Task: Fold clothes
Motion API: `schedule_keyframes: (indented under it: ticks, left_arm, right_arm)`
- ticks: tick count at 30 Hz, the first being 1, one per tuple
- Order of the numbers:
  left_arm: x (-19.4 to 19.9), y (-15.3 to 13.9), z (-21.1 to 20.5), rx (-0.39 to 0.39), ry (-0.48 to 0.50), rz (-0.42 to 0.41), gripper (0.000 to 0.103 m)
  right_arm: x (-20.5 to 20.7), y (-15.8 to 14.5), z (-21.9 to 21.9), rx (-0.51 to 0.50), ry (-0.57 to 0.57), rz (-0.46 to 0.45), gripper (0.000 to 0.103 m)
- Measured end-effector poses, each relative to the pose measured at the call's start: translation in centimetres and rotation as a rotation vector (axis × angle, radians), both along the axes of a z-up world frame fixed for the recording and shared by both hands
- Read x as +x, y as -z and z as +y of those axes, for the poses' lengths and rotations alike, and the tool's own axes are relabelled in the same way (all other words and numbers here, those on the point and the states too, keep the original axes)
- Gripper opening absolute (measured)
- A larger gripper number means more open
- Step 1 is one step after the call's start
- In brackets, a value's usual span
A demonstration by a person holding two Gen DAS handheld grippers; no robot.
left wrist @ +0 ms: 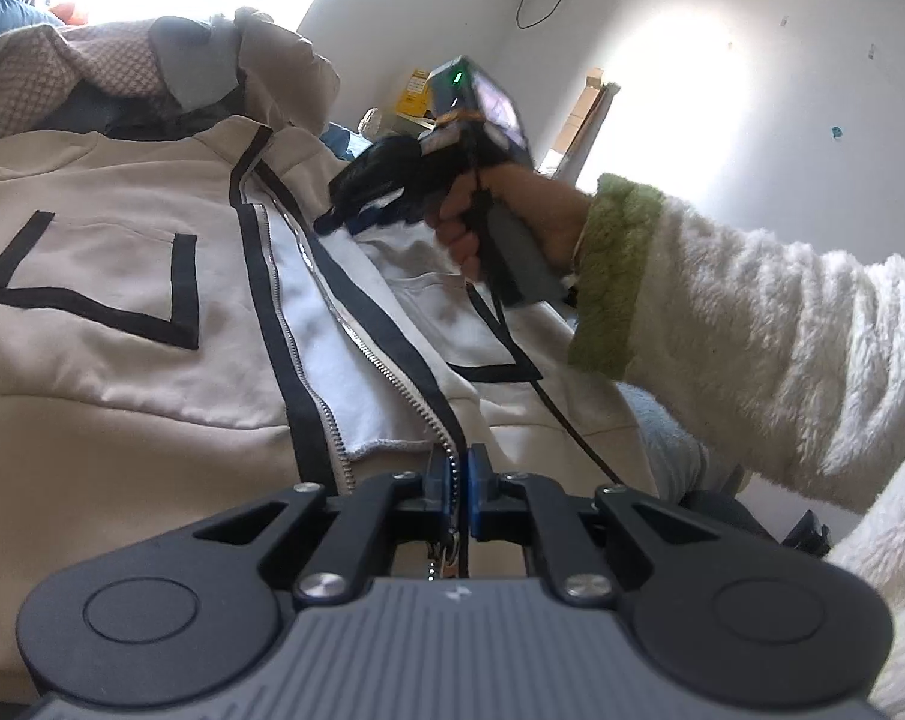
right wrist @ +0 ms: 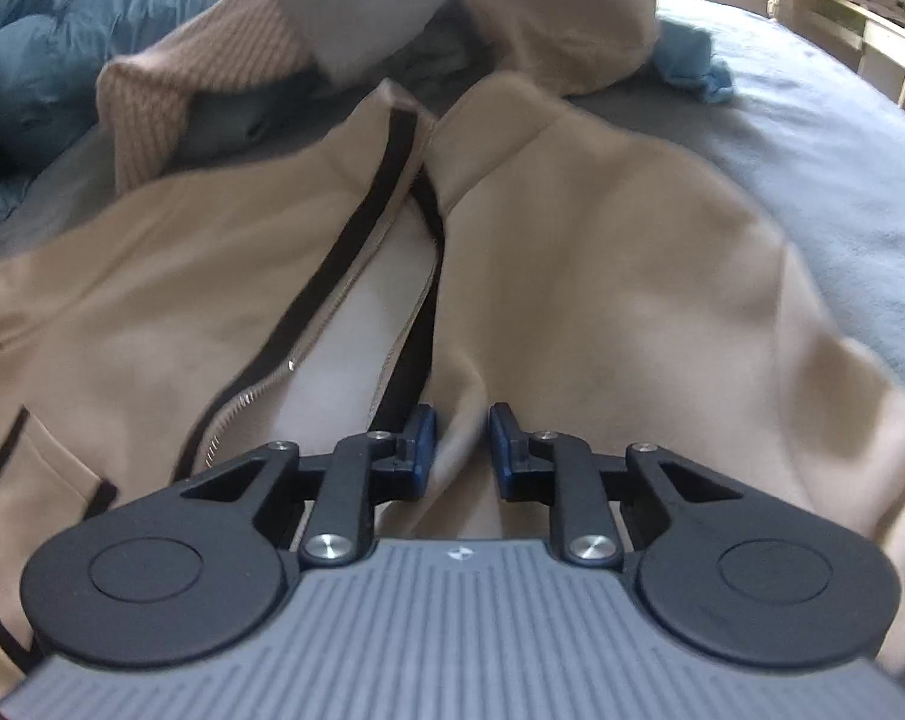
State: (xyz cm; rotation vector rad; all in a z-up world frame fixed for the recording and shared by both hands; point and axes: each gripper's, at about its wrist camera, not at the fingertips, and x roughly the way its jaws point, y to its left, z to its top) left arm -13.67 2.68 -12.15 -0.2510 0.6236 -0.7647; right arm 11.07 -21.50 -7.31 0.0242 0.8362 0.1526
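Left gripper (left wrist: 461,483): jaws closed on the zipper edge of the beige zip-up jacket (left wrist: 122,312) at its lower hem. Right gripper (right wrist: 460,447): jaws partly apart, a fold of the jacket's right front panel standing between the pads; whether they press it cannot be told. Left wrist view alone shows the right hand (left wrist: 500,216), its fleece sleeve (left wrist: 752,336), and a black-trimmed pocket (left wrist: 98,288). Right wrist view alone shows the grey bed cover (right wrist: 812,138) and a blue quilt (right wrist: 26,78). The jacket lies unzipped, spread ahead of both tools.
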Motion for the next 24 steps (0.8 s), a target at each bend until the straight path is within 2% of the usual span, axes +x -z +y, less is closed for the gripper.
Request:
schedule_keyframes:
  ticks: [2,5,6,7,8,10,15,18,22,24]
  left_arm:
    - [0.1,0.2,-0.1,0.002,-0.003,0.01,0.006]
    - [0.3,0.2,0.0,0.006,-0.013,0.017,0.006]
    - [0.3,0.2,0.1,0.006,-0.017,0.018,0.006]
    - [0.2,0.2,0.2,0.006,-0.02,0.021,0.006]
    - [0.3,0.2,0.2,0.003,-0.02,0.024,0.007]
    - [0.2,0.3,0.4,0.001,-0.021,0.022,0.007]
    - [-0.1,0.4,0.2,-0.001,-0.02,0.023,0.007]
    - [-0.3,0.2,0.2,-0.003,-0.023,0.021,0.007]
    - [-0.6,0.0,0.1,0.003,-0.023,0.01,0.007]
    - [-0.7,0.0,0.1,0.002,-0.021,0.01,0.007]
  right_arm:
    - [-0.5,-1.5,0.5,-0.003,-0.028,-0.057,0.018]
    - [-0.1,-0.7,1.6,-0.042,-0.063,-0.043,0.017]
    - [0.4,1.1,2.1,-0.101,-0.069,0.009,0.017]
    - [0.5,2.6,2.5,-0.154,-0.085,0.02,0.017]
    - [0.4,2.9,2.8,-0.185,-0.11,-0.01,0.017]
    - [0.4,1.7,3.0,-0.196,-0.097,0.001,0.018]
    - [-0.5,-1.5,4.0,-0.186,-0.121,-0.055,0.018]
    - [-0.2,-1.1,5.0,-0.166,-0.159,-0.021,0.019]
    - [0.5,0.4,5.3,-0.161,-0.145,0.041,0.021]
    - [1.0,0.9,4.6,-0.102,-0.12,0.072,0.024]
